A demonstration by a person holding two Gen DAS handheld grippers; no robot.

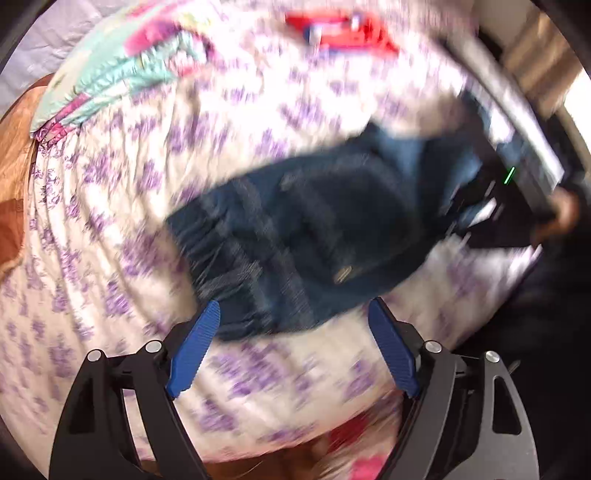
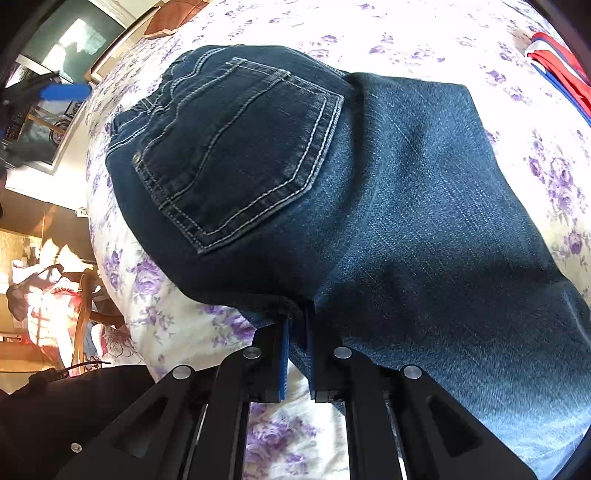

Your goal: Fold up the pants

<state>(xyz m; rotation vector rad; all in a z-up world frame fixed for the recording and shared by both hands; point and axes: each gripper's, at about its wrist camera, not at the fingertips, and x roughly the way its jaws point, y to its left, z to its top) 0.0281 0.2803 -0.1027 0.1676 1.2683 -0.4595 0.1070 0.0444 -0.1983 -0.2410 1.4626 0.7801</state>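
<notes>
Dark blue jeans (image 2: 388, 192) lie on a bed with a white sheet printed with purple flowers (image 2: 424, 26). The back pocket faces up and the waistband points to the far left. My right gripper (image 2: 298, 325) is shut on the jeans' near edge, with denim pinched between its blue pads. In the blurred left wrist view the jeans (image 1: 314, 229) lie bunched ahead. My left gripper (image 1: 295, 314) is open and empty just short of them, its blue fingers (image 1: 195, 350) wide apart. The right gripper (image 1: 517, 195) shows at the jeans' far right.
A red, white and blue garment (image 1: 340, 31) (image 2: 561, 70) lies on the sheet beyond the jeans. A teal and pink pillow (image 1: 122, 70) sits at the bed's far left. A wooden frame (image 1: 14, 147) edges the bed. Room furniture (image 2: 44, 258) stands past the bed's left side.
</notes>
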